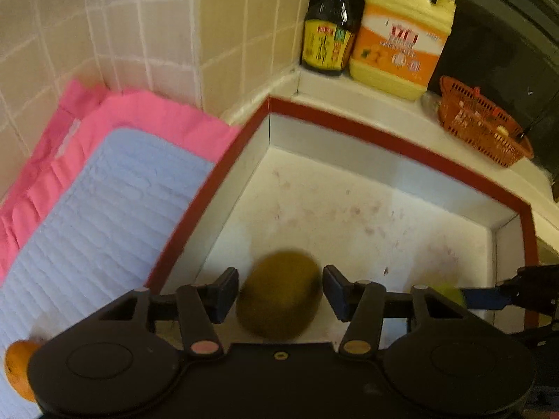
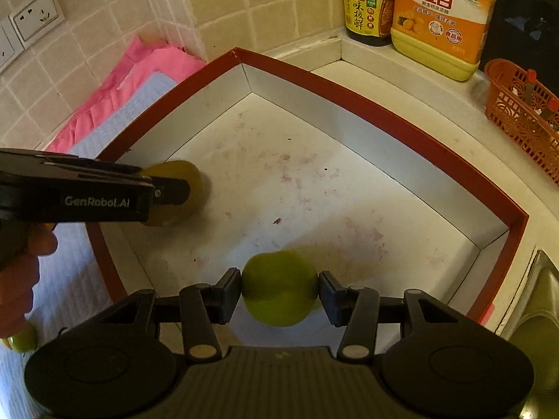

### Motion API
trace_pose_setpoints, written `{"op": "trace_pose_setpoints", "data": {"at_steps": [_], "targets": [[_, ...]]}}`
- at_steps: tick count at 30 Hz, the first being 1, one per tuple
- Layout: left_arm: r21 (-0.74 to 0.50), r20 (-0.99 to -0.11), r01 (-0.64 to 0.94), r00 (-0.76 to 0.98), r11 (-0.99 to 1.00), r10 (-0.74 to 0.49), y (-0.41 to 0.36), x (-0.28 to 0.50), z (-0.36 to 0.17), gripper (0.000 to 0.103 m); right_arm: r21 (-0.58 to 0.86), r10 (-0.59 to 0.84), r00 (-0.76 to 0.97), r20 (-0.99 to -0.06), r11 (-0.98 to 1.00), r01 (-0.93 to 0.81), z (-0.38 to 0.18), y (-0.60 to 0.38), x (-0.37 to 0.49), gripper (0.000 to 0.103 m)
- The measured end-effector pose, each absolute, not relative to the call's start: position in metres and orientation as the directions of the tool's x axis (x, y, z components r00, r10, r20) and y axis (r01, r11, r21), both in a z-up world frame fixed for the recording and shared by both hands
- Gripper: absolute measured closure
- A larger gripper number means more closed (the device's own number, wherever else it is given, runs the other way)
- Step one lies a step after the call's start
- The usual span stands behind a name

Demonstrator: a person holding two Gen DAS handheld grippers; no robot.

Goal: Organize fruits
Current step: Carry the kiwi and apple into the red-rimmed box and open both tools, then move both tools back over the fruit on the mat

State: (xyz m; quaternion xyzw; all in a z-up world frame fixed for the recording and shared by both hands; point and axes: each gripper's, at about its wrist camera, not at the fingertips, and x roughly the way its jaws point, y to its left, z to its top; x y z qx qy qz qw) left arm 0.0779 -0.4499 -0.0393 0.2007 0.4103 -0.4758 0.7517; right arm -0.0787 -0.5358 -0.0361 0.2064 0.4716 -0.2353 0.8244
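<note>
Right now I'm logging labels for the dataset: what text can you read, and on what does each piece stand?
"GenRobot.AI": side of the left gripper.
"立白": front label of the yellow detergent jug.
"味极鲜": yellow label of the dark soy sauce bottle.
Smaller print on both labels: too small to read.
Left wrist view: labels blurred, unreadable.

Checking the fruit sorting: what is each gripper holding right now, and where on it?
The right gripper pinches the green fruit across its middle. The kiwi sits between the left gripper's fingers; contact is unclear.
</note>
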Motion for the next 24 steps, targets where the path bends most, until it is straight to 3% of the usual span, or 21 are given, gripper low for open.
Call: {"op": "trace_pose_setpoints", "data": {"at_steps": [2, 4, 9, 15, 24], "targets": [[-0.079, -0.792, 0.881, 0.229, 0.467, -0.566, -0.447, 0.077, -0.030, 0.025, 0.119, -0.199, 0.457, -0.867, 0.807, 0.578, -0.031, -0.535, -0.080, 0.050], [-0.048, -0.776, 0.885, 0.259, 0.463, -0.575, -0.442, 0.073, -0.020, 0.025, 0.118, -0.215, 0.475, -0.853, 0.807, 0.578, -0.021, -0.533, -0.083, 0.038], [-0.024, -0.730, 0.869, 0.322, 0.494, -0.602, -0.406, 0.063, 0.005, 0.025, 0.106, -0.261, 0.509, -0.820, 0.805, 0.584, 0.005, -0.526, -0.092, 0.036], [-0.026, -0.679, 0.800, 0.426, 0.599, -0.598, -0.337, 0.055, 0.036, 0.025, 0.106, -0.284, 0.574, -0.768, 0.828, 0.551, 0.037, -0.501, -0.088, 0.026], [-0.023, -0.593, 0.581, 0.648, 0.814, -0.479, -0.196, 0.053, 0.082, 0.025, 0.095, -0.172, 0.700, -0.693, 0.941, 0.326, 0.075, -0.417, -0.047, 0.022]]}}
